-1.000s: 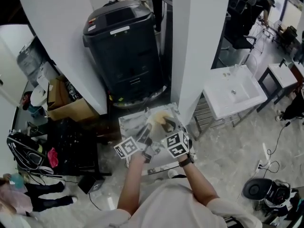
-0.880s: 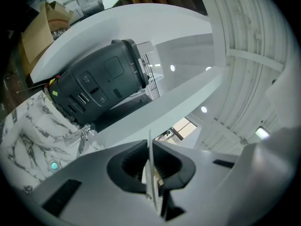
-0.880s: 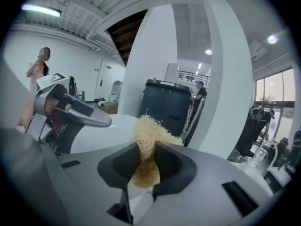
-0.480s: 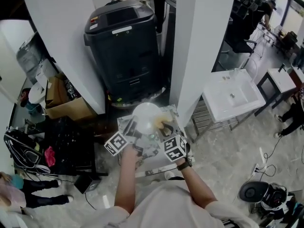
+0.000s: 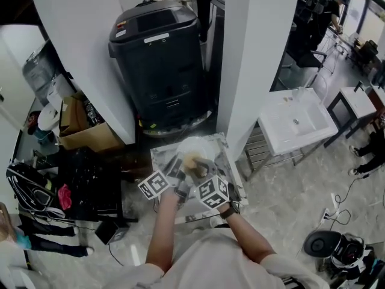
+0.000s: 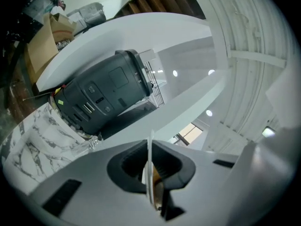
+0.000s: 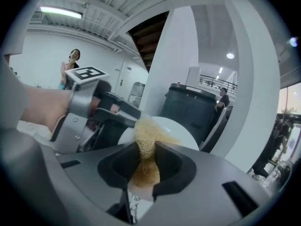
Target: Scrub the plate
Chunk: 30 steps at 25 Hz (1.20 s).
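A white plate is held up over the marble table, its rim clamped in my left gripper. Seen from the left gripper view, the plate is edge-on, a thin white line between the shut jaws of that gripper. My right gripper is shut on a tan fibrous scrubber, whose tip presses against the plate's face. In the head view the scrubber sits on the middle of the plate, just ahead of the right gripper. The left gripper also shows at the plate's left rim.
A tall black bin stands right behind the table, between a slanted white wall and a white column. A white sink is at the right. A cardboard box and dark bags lie at the left.
The scrubber has slid left from the plate's right side to its middle. The plate has shifted slightly, and both marker cubes have moved closer together.
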### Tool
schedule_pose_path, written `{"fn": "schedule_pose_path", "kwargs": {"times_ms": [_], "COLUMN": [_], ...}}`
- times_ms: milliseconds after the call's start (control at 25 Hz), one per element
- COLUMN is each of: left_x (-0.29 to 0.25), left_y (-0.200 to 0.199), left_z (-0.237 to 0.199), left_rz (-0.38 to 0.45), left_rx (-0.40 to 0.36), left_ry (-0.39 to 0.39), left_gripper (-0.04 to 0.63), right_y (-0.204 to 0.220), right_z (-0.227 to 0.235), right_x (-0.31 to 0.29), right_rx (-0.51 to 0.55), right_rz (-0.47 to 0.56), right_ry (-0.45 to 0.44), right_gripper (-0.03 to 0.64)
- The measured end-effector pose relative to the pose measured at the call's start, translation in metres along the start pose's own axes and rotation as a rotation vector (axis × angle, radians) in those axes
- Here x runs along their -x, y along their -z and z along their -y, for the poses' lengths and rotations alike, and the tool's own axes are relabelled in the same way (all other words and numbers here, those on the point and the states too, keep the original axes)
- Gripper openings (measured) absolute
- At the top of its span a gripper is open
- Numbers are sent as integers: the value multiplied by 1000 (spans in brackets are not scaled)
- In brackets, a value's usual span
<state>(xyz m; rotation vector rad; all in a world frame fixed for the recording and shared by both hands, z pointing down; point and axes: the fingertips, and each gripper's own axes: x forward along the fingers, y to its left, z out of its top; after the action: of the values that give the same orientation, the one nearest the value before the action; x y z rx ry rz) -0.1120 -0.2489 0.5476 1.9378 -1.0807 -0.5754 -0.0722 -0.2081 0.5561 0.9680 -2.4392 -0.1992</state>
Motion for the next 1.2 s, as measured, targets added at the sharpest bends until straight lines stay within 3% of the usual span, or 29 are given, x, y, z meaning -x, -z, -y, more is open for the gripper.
{"fn": "schedule_pose_path", "kwargs": {"times_ms": [280,480,880,1200], "left_x": [-5,-1,0,3], "left_y": [53,49,5,15], "left_z": [27,27,12,8], "left_rz": [-184,-172,-6,-6], "left_rx": [-40,-30,31,33], "left_ry": [96,93,8,-14], "left_gripper": [26,26,26,28], "right_y": [12,38,42,25], "right_z": [61,89,51,5], "right_x": [17,33,29,19], "right_rx": [-93,-151,-90,-31], "right_rz": [18,-31,-87,-57], "right_ry": [138,210,122,-15], "right_gripper": [98,98,100,100]}}
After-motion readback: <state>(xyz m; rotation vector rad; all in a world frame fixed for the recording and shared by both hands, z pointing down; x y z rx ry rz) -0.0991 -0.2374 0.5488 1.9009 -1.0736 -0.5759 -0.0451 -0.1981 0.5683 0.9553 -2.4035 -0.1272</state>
